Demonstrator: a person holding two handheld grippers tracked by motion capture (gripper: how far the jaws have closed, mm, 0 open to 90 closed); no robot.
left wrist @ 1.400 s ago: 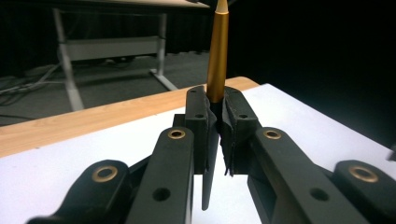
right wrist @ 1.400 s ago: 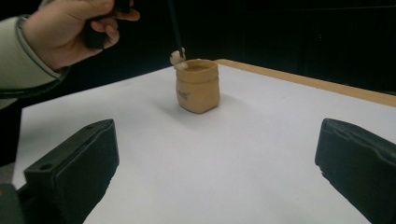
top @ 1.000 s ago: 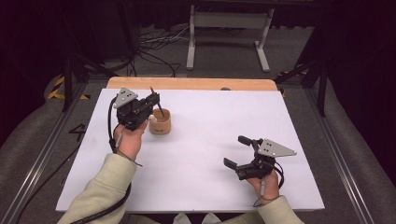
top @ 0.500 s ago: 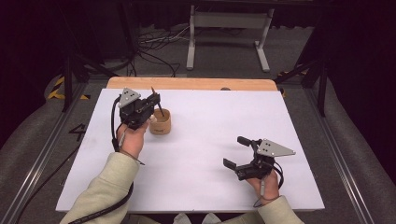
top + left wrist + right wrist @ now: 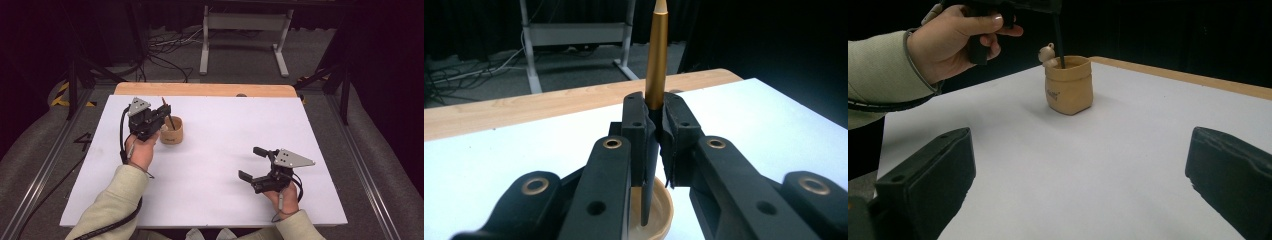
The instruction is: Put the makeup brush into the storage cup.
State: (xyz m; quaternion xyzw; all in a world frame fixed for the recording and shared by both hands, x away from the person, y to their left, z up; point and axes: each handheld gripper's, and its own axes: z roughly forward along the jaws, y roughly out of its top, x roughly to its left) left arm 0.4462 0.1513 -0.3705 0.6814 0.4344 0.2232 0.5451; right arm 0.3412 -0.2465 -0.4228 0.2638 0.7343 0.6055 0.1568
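A small tan cup point(image 5: 172, 134) with a tiny bear figure on its rim stands on the white table point(image 5: 225, 125) at the back left. My left gripper point(image 5: 165, 112) hovers just above it, shut on a gold-and-black pen point(image 5: 167, 116). The pen point(image 5: 656, 60) stands nearly upright between the pads, and its dark lower end reaches into the cup point(image 5: 659, 215). My right gripper point(image 5: 248, 162) rests near the front right, open with nothing between its jaws. It looks across the table at the cup point(image 5: 1069, 85) and the pen point(image 5: 1059, 40).
A wooden strip point(image 5: 200, 90) runs along the table's far edge. Beyond it, on the floor, stand a grey metal frame point(image 5: 245, 22) and loose cables point(image 5: 160, 50). Dark rails flank both sides of the table. Open white surface lies between the two hands.
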